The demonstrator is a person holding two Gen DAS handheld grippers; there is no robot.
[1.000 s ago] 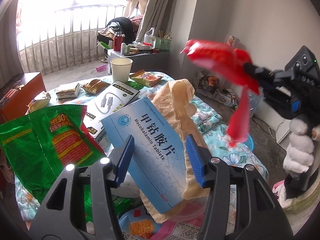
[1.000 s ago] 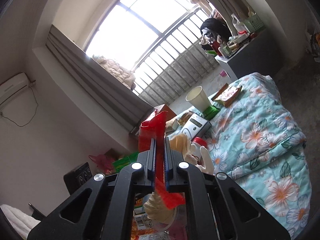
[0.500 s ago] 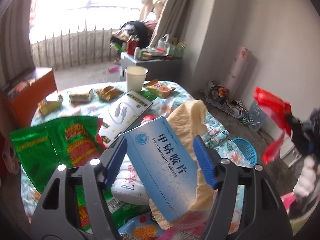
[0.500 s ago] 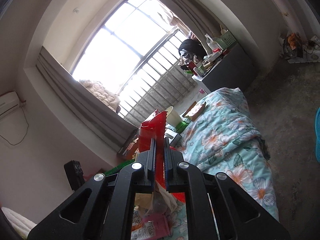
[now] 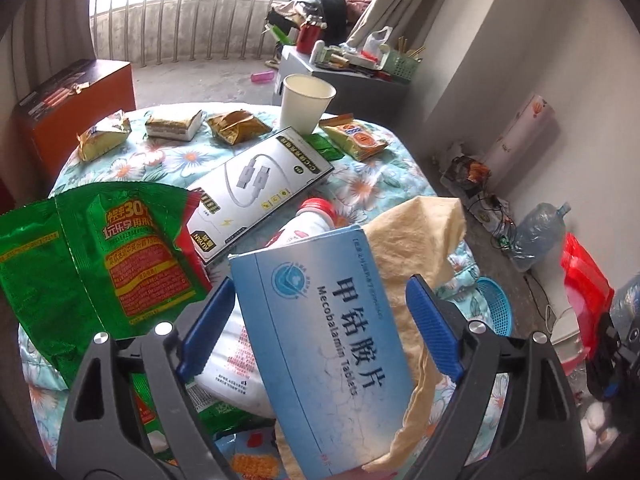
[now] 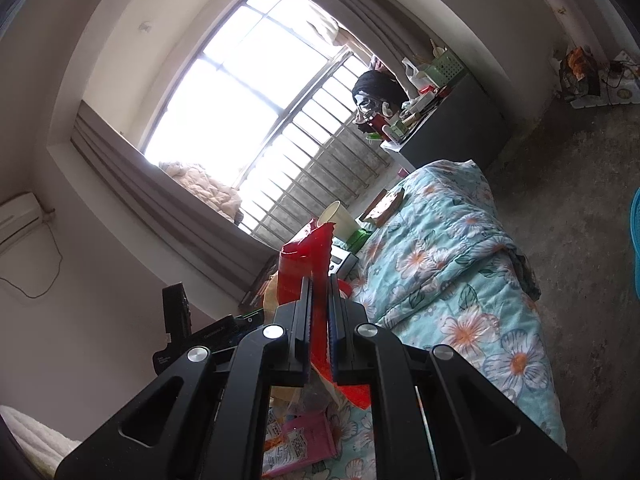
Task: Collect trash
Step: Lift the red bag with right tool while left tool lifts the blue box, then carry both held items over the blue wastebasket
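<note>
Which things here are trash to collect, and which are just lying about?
Trash, likely:
red wrapper in the right claw
green snack bag
gold wrappers
paper cup
tablet box between the open left claw

Lying about:
water jug
blue basket
orange box

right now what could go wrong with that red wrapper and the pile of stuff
The right claw pinches only a thin strip of the red wrapper, so it may slip out on the way to the blue basket. The open left claw sits low over the blue medicine box; a nudge could topple it.
</note>
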